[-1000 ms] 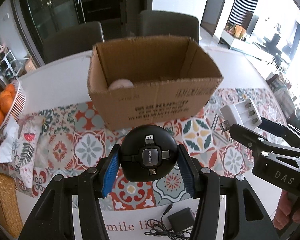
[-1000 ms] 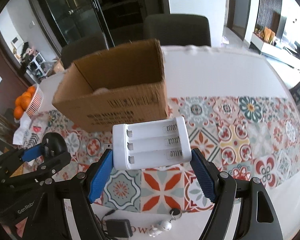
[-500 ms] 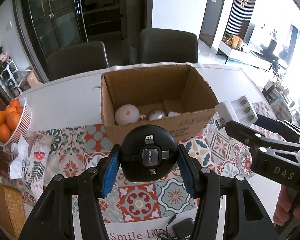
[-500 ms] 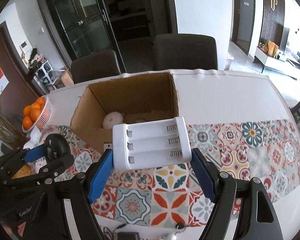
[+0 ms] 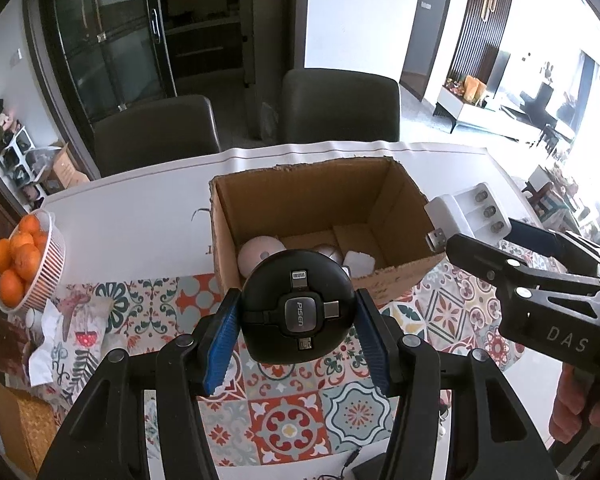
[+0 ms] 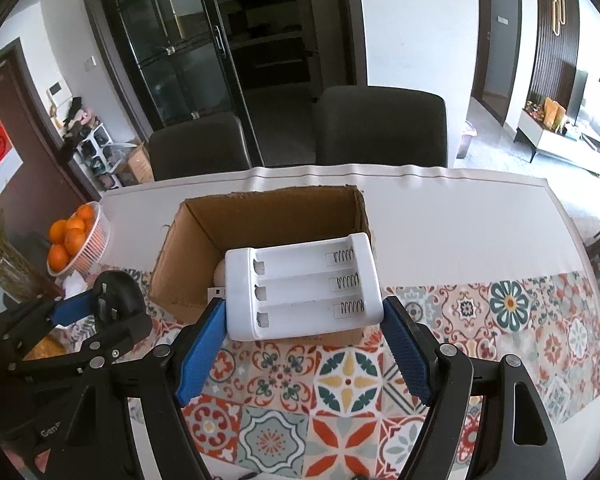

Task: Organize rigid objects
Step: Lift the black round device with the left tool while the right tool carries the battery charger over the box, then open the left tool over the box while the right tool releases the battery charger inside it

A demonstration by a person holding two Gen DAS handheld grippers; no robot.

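My left gripper (image 5: 298, 320) is shut on a round black cable reel (image 5: 298, 306) with several plugs on its face, held above the patterned cloth just in front of the open cardboard box (image 5: 296, 204). My right gripper (image 6: 304, 326) is shut on a white battery charger (image 6: 302, 286) with three empty slots, held over the box's near right corner (image 6: 360, 334). In the left wrist view the charger (image 5: 466, 210) shows at the right, beside the box's right wall. Inside the box lie a pale round object (image 5: 258, 250) and some small white things.
A white basket of oranges (image 5: 24, 258) stands at the table's left edge, with a patterned packet (image 5: 74, 342) beside it. A black adapter with cable (image 5: 374, 470) lies near the front edge. Two dark chairs (image 5: 340, 106) stand behind the table. A person's hand (image 5: 576, 396) holds the right gripper.
Both grippers have risen and moved toward the box with their objects held. The box's inside and its contents have come into view.
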